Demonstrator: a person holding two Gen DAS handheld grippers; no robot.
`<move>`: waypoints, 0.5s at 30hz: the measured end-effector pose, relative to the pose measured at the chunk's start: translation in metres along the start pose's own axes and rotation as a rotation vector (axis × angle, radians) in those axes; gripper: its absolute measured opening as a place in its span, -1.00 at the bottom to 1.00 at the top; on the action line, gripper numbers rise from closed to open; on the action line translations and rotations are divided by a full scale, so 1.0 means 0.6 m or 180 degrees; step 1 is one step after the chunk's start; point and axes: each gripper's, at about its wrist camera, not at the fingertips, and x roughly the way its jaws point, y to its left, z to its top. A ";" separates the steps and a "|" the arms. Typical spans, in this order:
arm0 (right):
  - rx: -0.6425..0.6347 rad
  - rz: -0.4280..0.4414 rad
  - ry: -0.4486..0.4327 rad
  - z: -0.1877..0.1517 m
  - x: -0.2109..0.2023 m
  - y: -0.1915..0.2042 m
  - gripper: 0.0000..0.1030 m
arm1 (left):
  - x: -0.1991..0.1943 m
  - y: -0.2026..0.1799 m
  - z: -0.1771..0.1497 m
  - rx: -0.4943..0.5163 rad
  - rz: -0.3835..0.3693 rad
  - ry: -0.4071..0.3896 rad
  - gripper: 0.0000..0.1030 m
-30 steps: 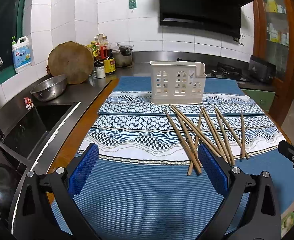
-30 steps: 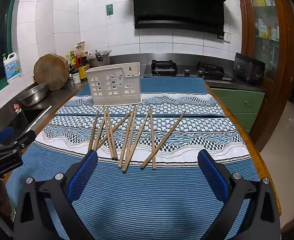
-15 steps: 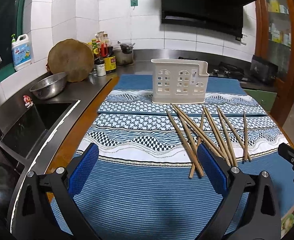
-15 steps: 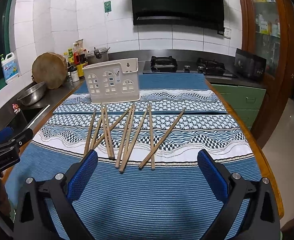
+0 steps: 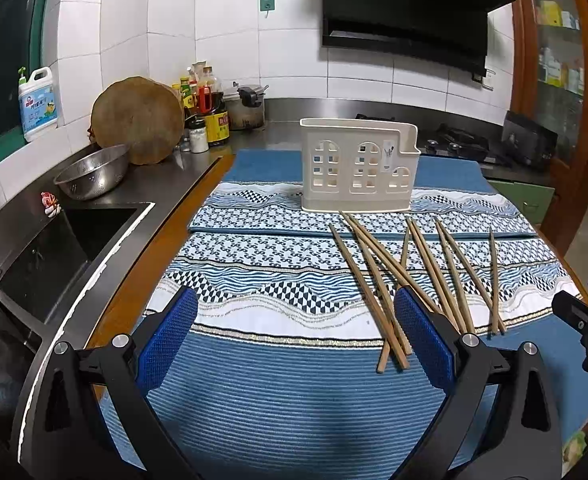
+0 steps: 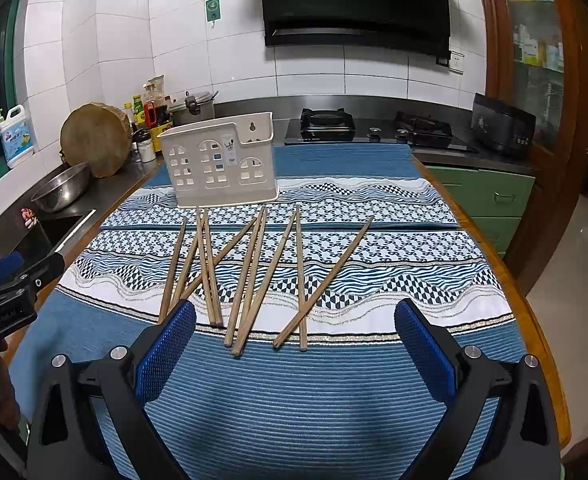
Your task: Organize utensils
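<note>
Several wooden chopsticks (image 6: 253, 276) lie loose on a blue patterned cloth, fanned out and partly crossed; they also show in the left wrist view (image 5: 410, 276). A white plastic utensil holder (image 6: 217, 160) stands upright behind them, also in the left wrist view (image 5: 358, 166). My left gripper (image 5: 294, 332) is open and empty, just left of the chopsticks' near ends. My right gripper (image 6: 294, 340) is open and empty, just short of the chopsticks' near ends.
A sink (image 5: 73, 240) and a steel colander (image 5: 93, 172) lie left of the cloth. A round wooden board (image 5: 137, 120), bottles (image 5: 209, 108) and a pot stand at the back left. A gas hob (image 6: 374, 128) is behind the table. The table edge (image 6: 534, 320) runs on the right.
Both grippers have moved forward a little toward the chopsticks. Nothing on the cloth has moved.
</note>
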 end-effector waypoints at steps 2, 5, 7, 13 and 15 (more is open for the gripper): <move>-0.0010 -0.0005 0.0010 0.004 0.005 0.000 0.87 | 0.004 -0.002 0.001 0.0002 0.0000 0.0005 0.88; -0.0019 -0.0005 0.0023 0.008 0.012 0.001 0.87 | 0.011 -0.002 0.002 -0.0007 0.0007 0.0009 0.88; -0.0029 -0.0010 0.0036 0.008 0.018 0.001 0.86 | 0.016 -0.003 0.003 -0.0010 0.0012 0.0016 0.88; -0.0027 -0.0031 0.0107 0.012 0.041 -0.008 0.86 | 0.043 0.004 0.006 -0.0072 0.0038 0.0115 0.68; -0.0025 -0.0037 0.0153 0.012 0.052 -0.011 0.85 | 0.058 0.011 0.005 -0.0118 0.0022 0.0188 0.58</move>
